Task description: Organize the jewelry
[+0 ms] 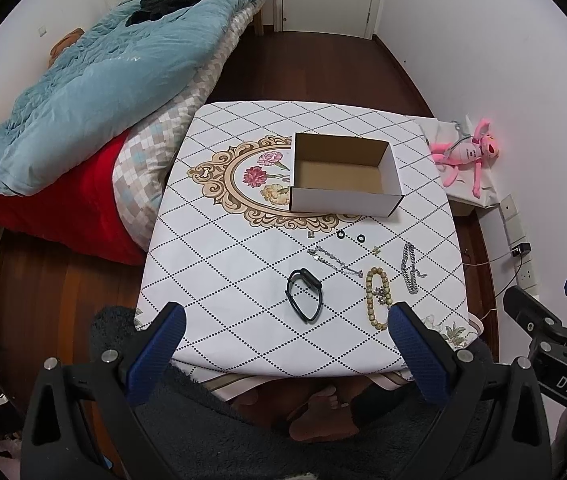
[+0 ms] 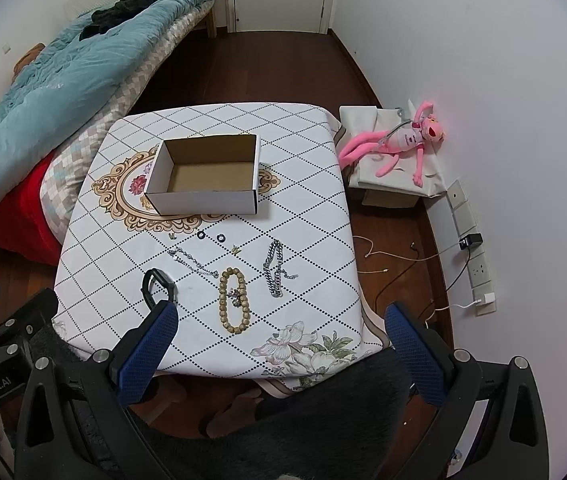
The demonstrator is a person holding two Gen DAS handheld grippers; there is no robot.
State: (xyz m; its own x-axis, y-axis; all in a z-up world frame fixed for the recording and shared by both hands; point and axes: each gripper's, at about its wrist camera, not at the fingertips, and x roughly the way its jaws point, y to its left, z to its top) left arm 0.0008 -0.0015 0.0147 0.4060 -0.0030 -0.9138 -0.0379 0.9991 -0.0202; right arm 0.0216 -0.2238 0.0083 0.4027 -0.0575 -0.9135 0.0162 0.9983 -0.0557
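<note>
Both the left gripper (image 1: pixel 285 322) and right gripper (image 2: pixel 281 322) are wide, empty. Bead bracelet (image 2: pixel 234 300): light, rigid beads, likely slippery; grip across one side, then transfer to box (image 2: pixel 203 196).

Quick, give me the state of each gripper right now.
Left gripper: open, holding nothing, above the table's near edge.
Right gripper: open, holding nothing, also short of the jewelry.
</note>
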